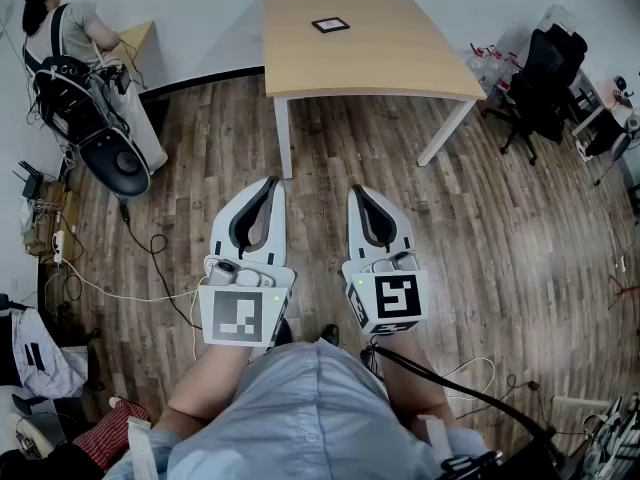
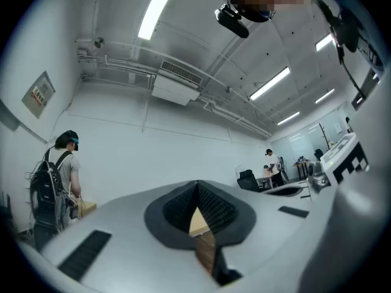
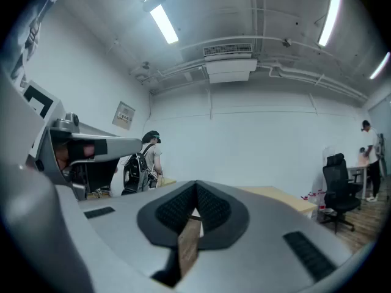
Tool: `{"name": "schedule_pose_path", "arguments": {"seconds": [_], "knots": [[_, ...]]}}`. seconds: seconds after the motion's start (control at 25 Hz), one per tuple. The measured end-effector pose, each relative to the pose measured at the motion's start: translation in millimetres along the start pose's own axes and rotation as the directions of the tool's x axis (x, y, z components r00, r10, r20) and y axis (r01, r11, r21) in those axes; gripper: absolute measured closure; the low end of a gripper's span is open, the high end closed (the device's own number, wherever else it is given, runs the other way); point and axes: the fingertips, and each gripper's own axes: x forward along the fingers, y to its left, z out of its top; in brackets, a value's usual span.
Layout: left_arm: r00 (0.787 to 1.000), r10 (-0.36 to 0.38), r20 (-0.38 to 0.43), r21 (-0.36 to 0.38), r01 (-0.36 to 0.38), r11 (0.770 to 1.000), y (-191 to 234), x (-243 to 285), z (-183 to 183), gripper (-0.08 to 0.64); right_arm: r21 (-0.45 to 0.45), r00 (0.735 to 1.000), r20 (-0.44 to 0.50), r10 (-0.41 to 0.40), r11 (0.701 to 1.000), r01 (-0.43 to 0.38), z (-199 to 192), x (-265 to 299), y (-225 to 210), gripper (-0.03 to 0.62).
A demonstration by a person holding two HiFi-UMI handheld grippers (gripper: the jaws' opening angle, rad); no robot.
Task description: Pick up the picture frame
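A small dark picture frame [image 1: 330, 24] lies flat on the light wooden table [image 1: 400, 53] at the far side of the room. Both grippers are held side by side over the wooden floor, well short of the table and pointing toward it. My left gripper [image 1: 271, 182] has its jaw tips together with nothing between them, and a slice of the table top shows through its pads [image 2: 217, 209]. My right gripper [image 1: 357, 189] is shut and empty too. The table's edge [image 3: 278, 195] shows beyond the right jaws. The frame itself appears in neither gripper view.
A person with a backpack [image 1: 62, 43] stands at the back left beside a small wooden desk [image 1: 138, 36]. Black office chairs [image 1: 540, 78] and clutter sit at the right. Cables [image 1: 150, 258] trail over the floor on the left. The table's white legs [image 1: 283, 136] stand ahead.
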Motion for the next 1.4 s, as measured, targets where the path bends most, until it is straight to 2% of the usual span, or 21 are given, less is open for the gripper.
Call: {"name": "schedule_pose_path", "arguments": {"seconds": [0.52, 0.68, 0.8, 1.04, 1.4], "knots": [[0.999, 0.037, 0.003, 0.021, -0.037, 0.999, -28.2, 11.3, -5.2, 0.558, -0.007, 0.999, -0.012, 0.032, 0.999, -0.032, -11.1, -13.9, -32.2, 0.592], [0.999, 0.047, -0.016, 0.005, -0.046, 0.999, -35.1, 16.7, -14.3, 0.559, 0.043, 0.999, 0.001, 0.048, 0.998, -0.048, -12.6, -12.0, -47.7, 0.592], [0.998, 0.053, -0.026, -0.002, -0.053, 0.999, -33.9, 26.5, -20.0, 0.558, 0.048, 0.999, -0.003, 0.047, 0.998, -0.047, -14.0, -3.0, -57.4, 0.591], [0.998, 0.053, -0.036, -0.002, -0.053, 0.999, -14.5, 65.1, -36.9, 0.559, 0.049, 0.999, -0.027, 0.036, 0.998, -0.035, -27.6, 38.5, -70.7, 0.591], [0.998, 0.038, -0.043, 0.022, -0.037, 0.999, 59.0, 159.7, -60.4, 0.558, 0.041, 1.000, 0.004, 0.013, 0.999, -0.013, -24.6, 153.5, -95.0, 0.591]]}}
